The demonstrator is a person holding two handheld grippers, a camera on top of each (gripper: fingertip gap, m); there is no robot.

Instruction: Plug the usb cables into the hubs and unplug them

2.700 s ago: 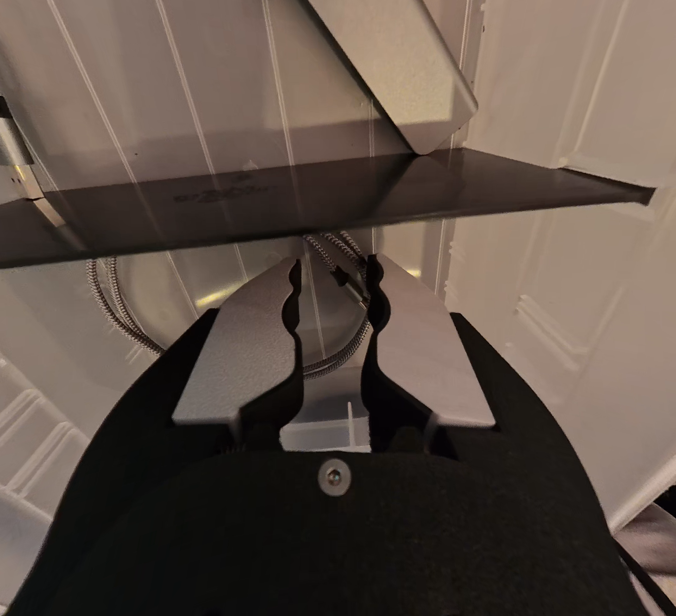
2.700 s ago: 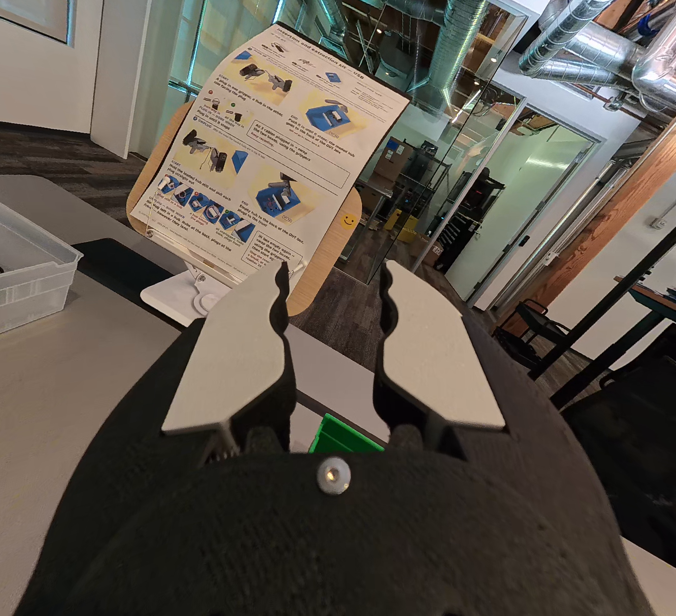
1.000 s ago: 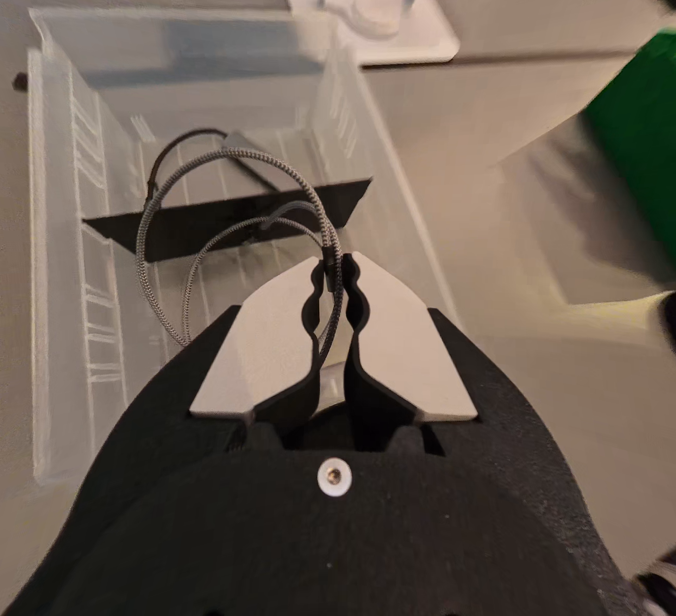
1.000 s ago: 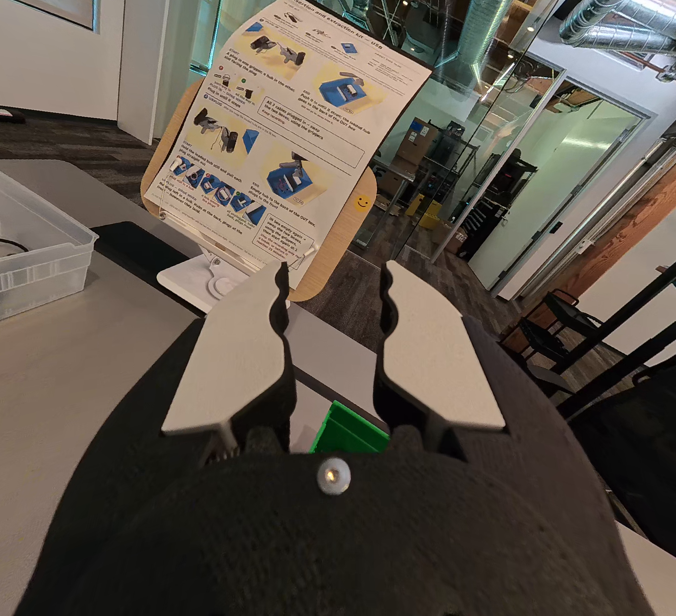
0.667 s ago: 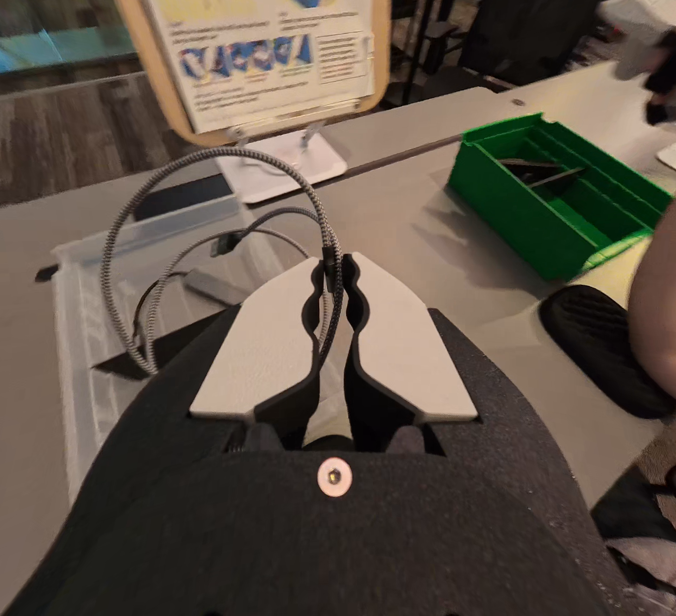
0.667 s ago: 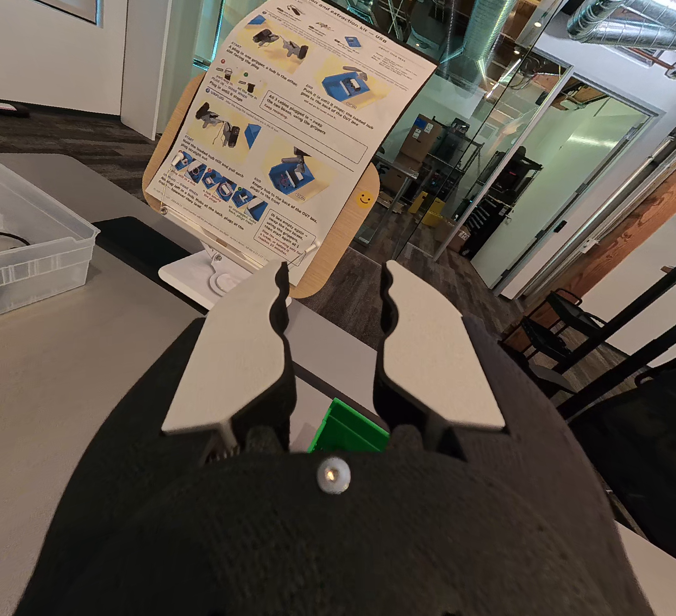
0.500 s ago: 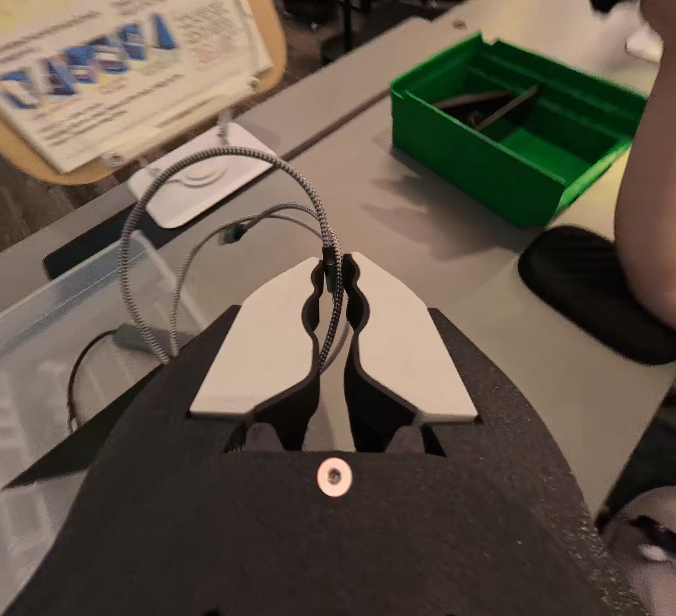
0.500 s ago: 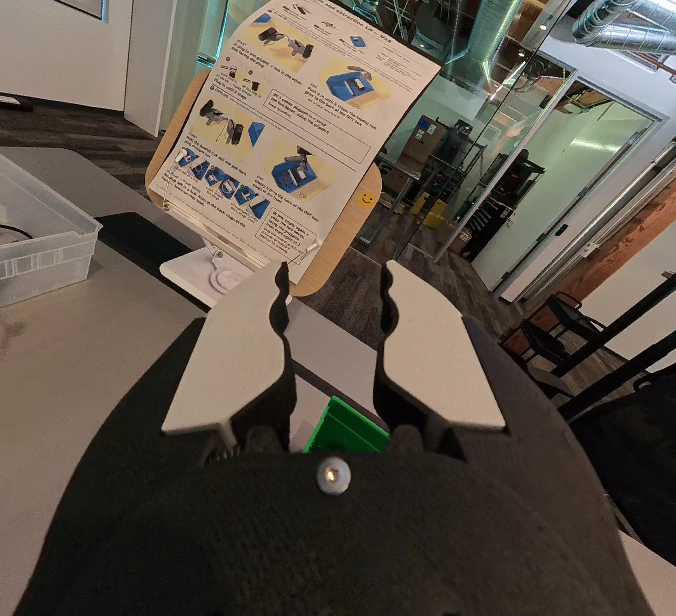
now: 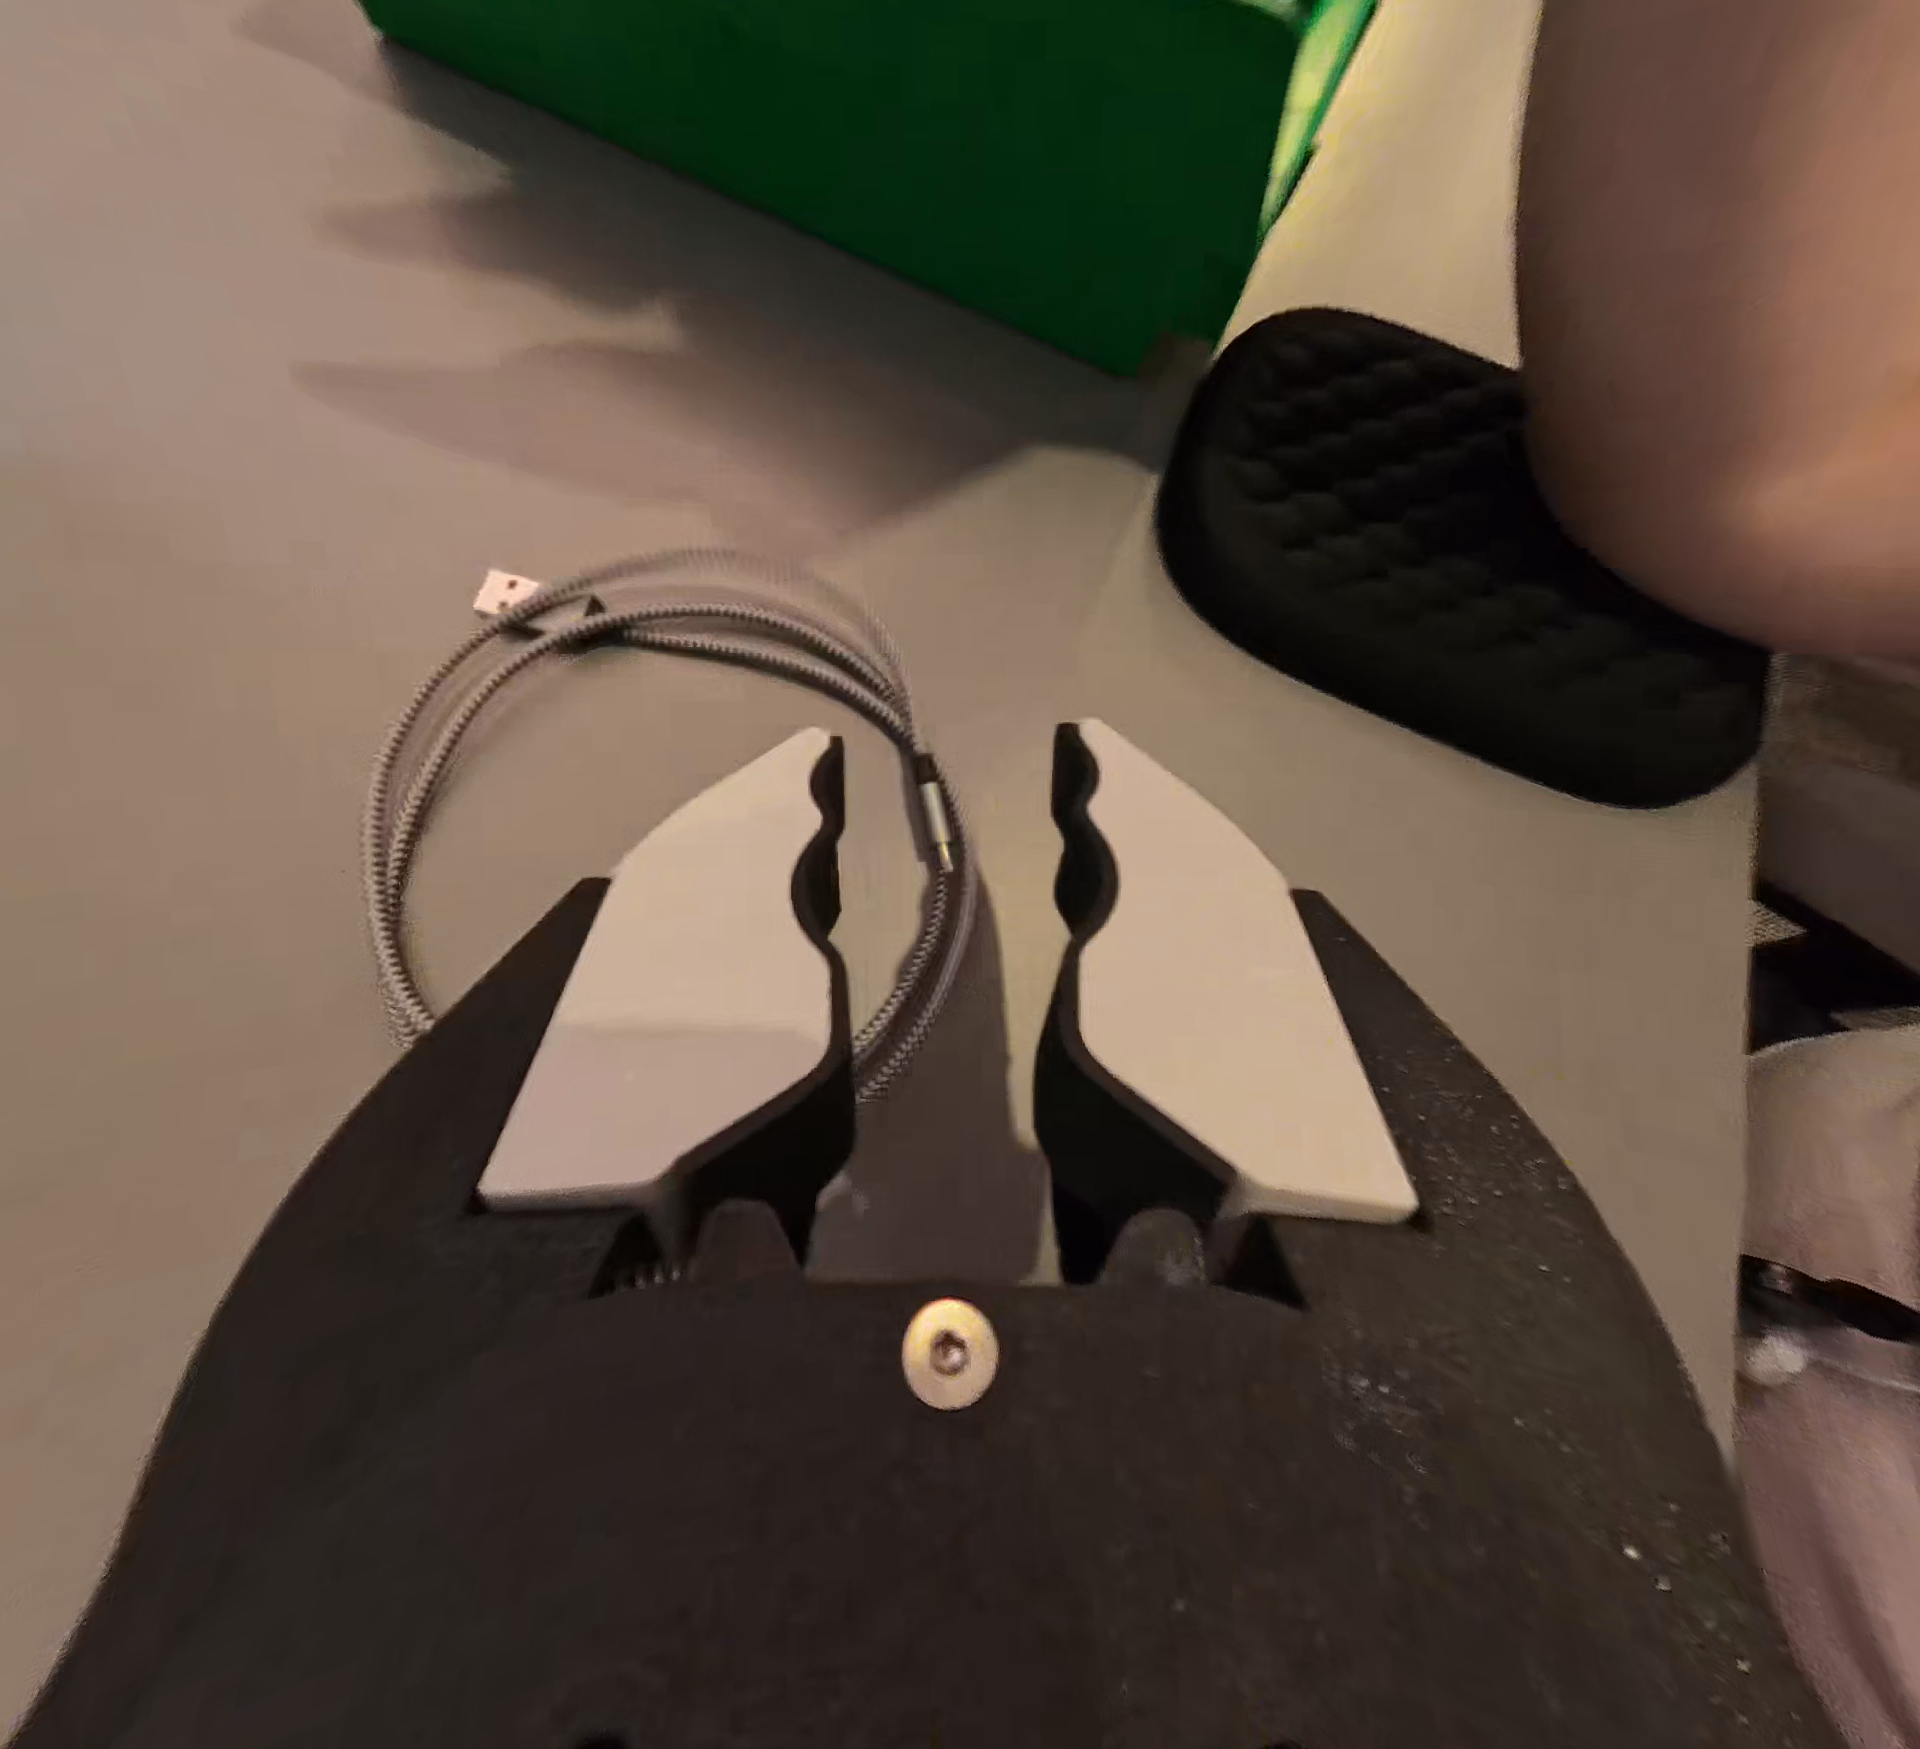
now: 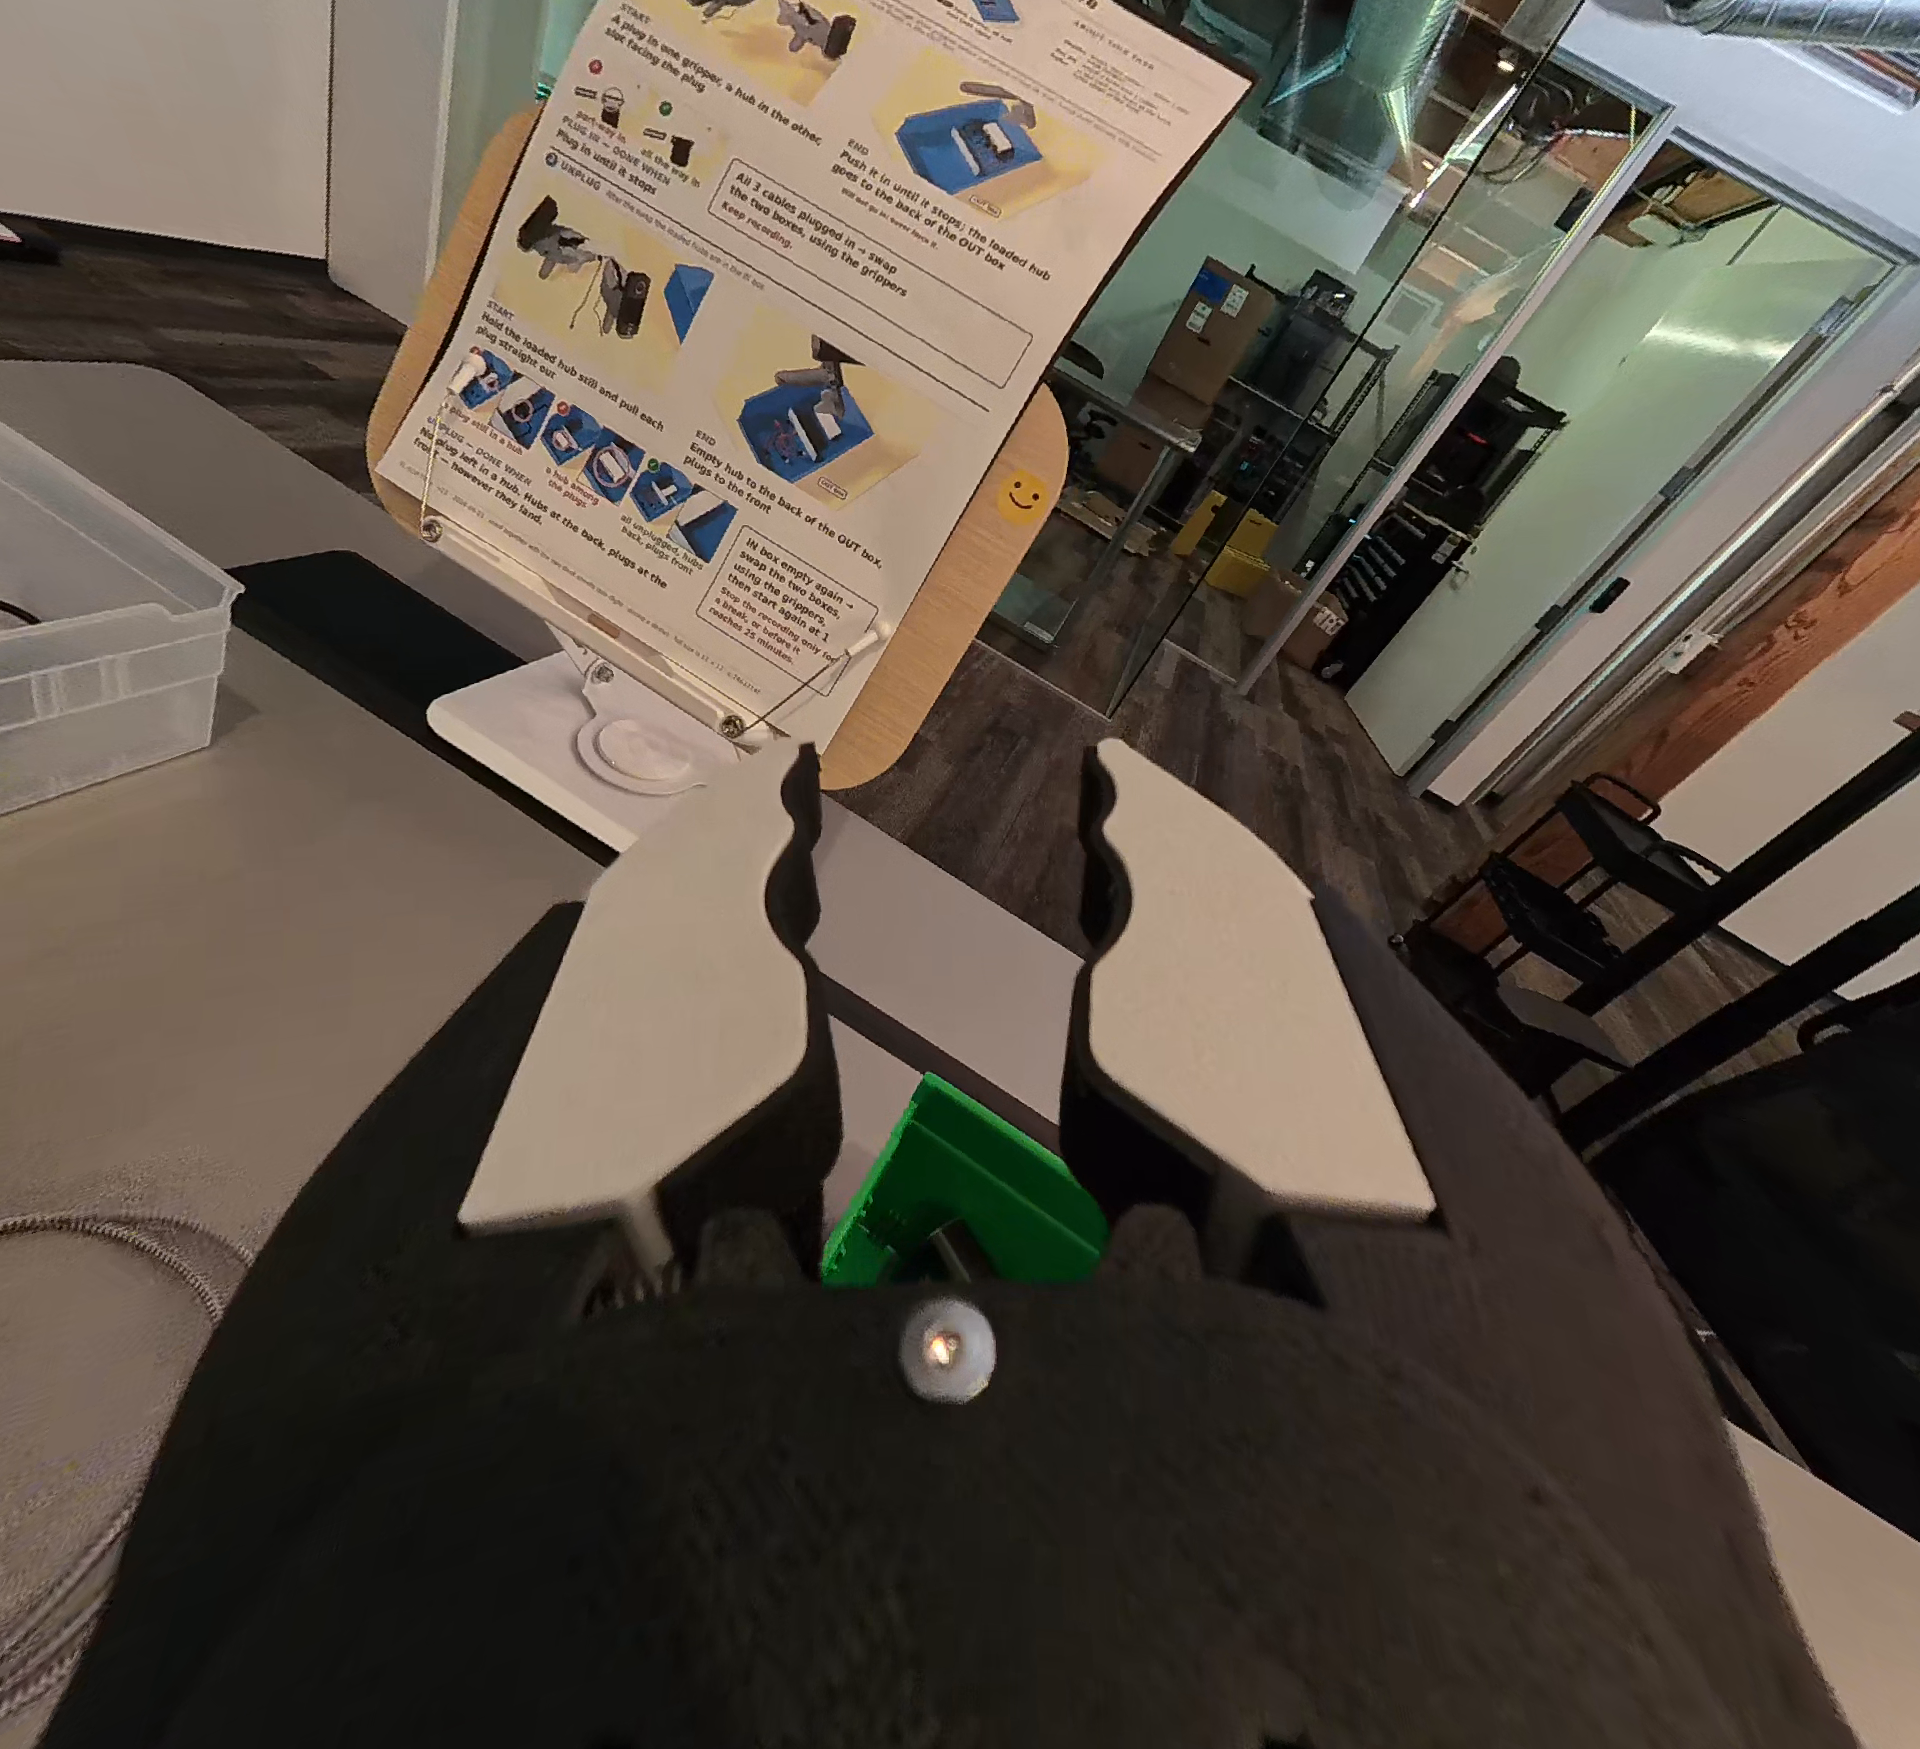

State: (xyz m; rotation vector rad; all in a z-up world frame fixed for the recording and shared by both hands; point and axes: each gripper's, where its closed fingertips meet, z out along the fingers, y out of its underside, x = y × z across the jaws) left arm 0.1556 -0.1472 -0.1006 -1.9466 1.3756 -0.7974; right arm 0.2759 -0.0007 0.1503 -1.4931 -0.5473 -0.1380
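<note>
A grey braided USB cable (image 9: pixel 665 650) lies coiled on the grey table, its silver plug (image 9: pixel 507 593) pointing left. My left gripper (image 9: pixel 943 743) is open just above it, with part of the loop lying between the jaws. My right gripper (image 10: pixel 943 769) is open and empty, held up above the table and facing a standing instruction sheet (image 10: pixel 810 265). No hub shows clearly in either view.
A green bin (image 9: pixel 831 37) stands behind the cable; it also shows below the right gripper (image 10: pixel 966 1190). A black padded rest (image 9: pixel 1455 546) and a person's arm (image 9: pixel 1725 224) are at right. A clear plastic box (image 10: pixel 104 639) stands at left. The table (image 10: pixel 260 920) ends beyond the sheet's stand. My hands' fingertips stand some 30 cm from each other.
My left gripper carried the cable from the clear box over to the table in front of the green bin, then opened and let it go. The right gripper has barely moved.
</note>
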